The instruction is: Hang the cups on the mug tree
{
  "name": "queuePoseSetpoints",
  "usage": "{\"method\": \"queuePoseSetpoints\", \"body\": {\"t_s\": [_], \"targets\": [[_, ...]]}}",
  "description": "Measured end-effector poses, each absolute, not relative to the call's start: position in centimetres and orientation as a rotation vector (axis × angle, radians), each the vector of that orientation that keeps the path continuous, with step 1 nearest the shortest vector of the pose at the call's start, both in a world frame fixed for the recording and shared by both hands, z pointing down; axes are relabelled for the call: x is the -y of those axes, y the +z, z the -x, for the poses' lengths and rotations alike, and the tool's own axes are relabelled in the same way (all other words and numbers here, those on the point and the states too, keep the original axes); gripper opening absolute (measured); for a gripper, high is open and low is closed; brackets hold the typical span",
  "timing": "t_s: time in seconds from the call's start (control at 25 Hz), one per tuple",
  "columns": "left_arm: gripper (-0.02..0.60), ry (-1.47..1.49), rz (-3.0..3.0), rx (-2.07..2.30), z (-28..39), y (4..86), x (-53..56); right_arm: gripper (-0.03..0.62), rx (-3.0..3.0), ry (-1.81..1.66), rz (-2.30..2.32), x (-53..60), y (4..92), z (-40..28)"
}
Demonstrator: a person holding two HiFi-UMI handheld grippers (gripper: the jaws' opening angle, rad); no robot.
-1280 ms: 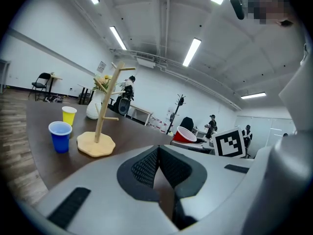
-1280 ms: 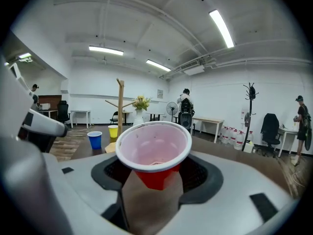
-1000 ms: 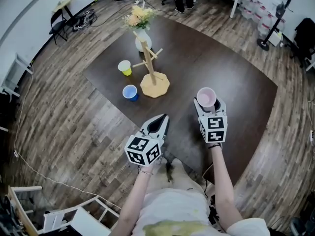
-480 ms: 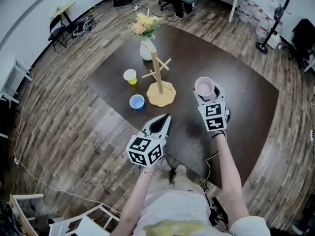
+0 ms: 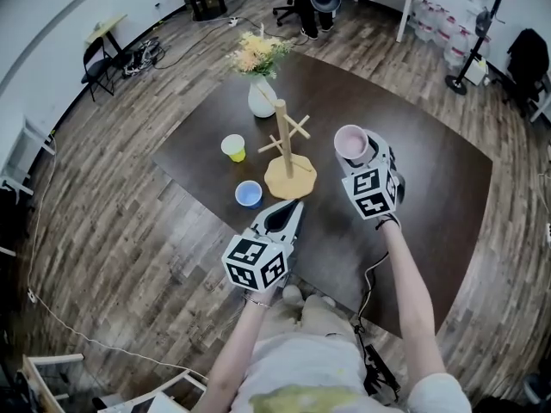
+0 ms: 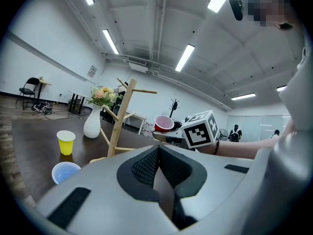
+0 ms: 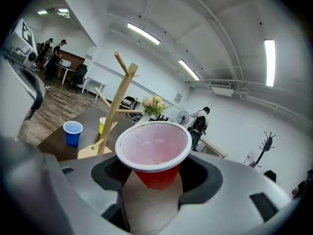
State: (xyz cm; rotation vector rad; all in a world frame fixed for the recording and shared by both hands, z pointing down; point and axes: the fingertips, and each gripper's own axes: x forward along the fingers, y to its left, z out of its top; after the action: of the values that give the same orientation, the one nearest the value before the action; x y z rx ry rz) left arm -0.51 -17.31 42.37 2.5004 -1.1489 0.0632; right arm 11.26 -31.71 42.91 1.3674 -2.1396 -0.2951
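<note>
Dark wooden bench (image 5: pixel 413 170) spreads below both my grippers, with plank floor (image 5: pixel 120 231) around it. Ahead and to the left of my left gripper (image 5: pixel 288 206) a yellow cup (image 5: pixel 233 148) and, nearer, a blue cup (image 5: pixel 249 194) stand upright. That gripper's jaws are pressed together and empty. The mug tree (image 5: pixel 288 144) stands ahead, between my two pairs of jaws. My right gripper (image 5: pixel 359 151) has its jaws clamped on a red cup (image 5: pixel 351 142), held off the bench just right of the tree.

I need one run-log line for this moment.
right gripper: shut on red cup | left gripper: shut, empty | mug tree: no cups | blue cup, yellow cup: on table
</note>
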Motion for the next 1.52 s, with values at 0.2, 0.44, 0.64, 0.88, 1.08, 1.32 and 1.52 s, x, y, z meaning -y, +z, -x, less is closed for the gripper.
{"method": "queuePoseSetpoints", "body": {"t_s": [0.2, 0.44, 0.64, 0.88, 1.08, 1.32, 1.52], "targets": [[0.023, 0.069, -2.497, 1.144, 1.0, 42.4, 18.1, 0.299, 2.108, -0.382, -1.294, 33.6, 42.8, -10.0], [0.023, 0.066, -2.463, 1.156, 1.0, 42.7, 18.9, 0.299, 2.062, -0.458, -1.209, 35.9, 42.7, -8.6], [0.023, 0.062, -2.434, 1.182, 0.8, 42.6, 19.5, 0.299, 2.023, -0.534, -1.123, 37.5, 42.9, -7.5], [0.023, 0.064, -2.390, 1.218, 1.1, 43.2, 19.8, 0.299, 1.977, -0.644, -1.031, 38.6, 43.3, -5.6], [0.023, 0.061, -2.363, 1.239, 1.5, 43.6, 19.7, 0.301, 1.958, -0.737, -0.967, 38.5, 43.4, -3.8], [0.023, 0.054, -2.342, 1.256, 1.9, 43.9, 19.9, 0.301, 1.928, -0.831, -0.932, 38.2, 43.1, -2.6], [0.023, 0.044, -2.329, 1.263, 1.8, 44.0, 19.7, 0.301, 1.899, -0.913, -0.884, 37.7, 43.2, -2.0]]}}
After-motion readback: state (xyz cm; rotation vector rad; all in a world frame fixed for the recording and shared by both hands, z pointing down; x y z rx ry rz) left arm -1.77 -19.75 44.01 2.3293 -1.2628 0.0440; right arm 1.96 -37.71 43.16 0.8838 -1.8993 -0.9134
